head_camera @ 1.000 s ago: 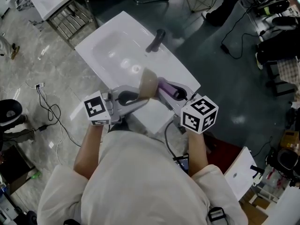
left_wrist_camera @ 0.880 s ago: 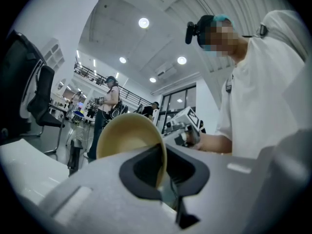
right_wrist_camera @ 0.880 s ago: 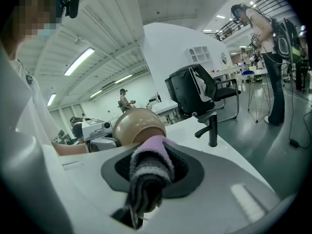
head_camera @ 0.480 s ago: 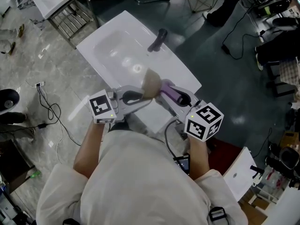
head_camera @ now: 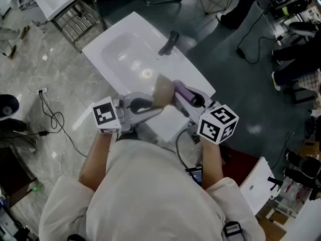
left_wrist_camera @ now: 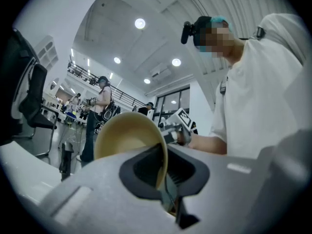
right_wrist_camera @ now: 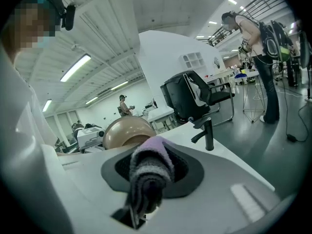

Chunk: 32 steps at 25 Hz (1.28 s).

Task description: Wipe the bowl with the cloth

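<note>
Little had shifted in the last second. The fingers of the left gripper point(head_camera: 152, 104) stayed clenched on the rim of the tan bowl point(head_camera: 163, 88). Those of the right gripper point(head_camera: 189, 99) still grasped the purple cloth point(head_camera: 181, 93) at the bowl's 3 o'clock, above the white counter point(head_camera: 115, 54). Wiping seemed barely begun. No brand or writing was readable; the marker cubes point(head_camera: 107, 117) bore only patterns.

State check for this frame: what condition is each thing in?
Bowl: lifted by its rim, tipped sideways.
Cloth: bunched, clamped, beside the bowl's outside.
Left hand-held gripper: shut on the bowl.
Right hand-held gripper: shut on the cloth.
Faucet: no water visibly running.
</note>
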Tool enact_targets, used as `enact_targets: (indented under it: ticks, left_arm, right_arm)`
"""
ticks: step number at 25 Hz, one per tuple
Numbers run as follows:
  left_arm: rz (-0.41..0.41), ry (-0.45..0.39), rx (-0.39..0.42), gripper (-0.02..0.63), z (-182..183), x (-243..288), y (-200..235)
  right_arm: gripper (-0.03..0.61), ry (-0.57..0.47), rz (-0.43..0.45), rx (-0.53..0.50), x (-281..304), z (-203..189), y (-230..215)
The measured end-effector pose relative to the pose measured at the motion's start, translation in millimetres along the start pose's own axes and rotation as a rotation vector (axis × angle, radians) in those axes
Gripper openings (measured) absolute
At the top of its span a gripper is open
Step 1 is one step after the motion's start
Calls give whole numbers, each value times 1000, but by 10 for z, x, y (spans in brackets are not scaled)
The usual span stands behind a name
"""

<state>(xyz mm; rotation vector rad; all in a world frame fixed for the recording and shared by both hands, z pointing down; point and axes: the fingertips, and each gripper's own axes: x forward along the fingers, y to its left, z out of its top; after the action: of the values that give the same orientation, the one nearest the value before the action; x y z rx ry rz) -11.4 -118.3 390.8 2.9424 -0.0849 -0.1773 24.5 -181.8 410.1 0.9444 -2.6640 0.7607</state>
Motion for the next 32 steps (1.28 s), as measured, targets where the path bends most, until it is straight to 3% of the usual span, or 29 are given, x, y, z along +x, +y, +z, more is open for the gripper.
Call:
enact_targets:
  ticks: [12,19,32]
  left_arm:
    - [88,-19,15,9,60,-105,131]
    - [66,31,27,8,-54,-118,52]
    - [5,10,32,9,34,-179,-134]
  right_arm:
    - [98,36,58,-30,35,-112,316]
    - [98,1,60,-51,-92,22,440]
    - [98,-58,26,-4,-46,124,289]
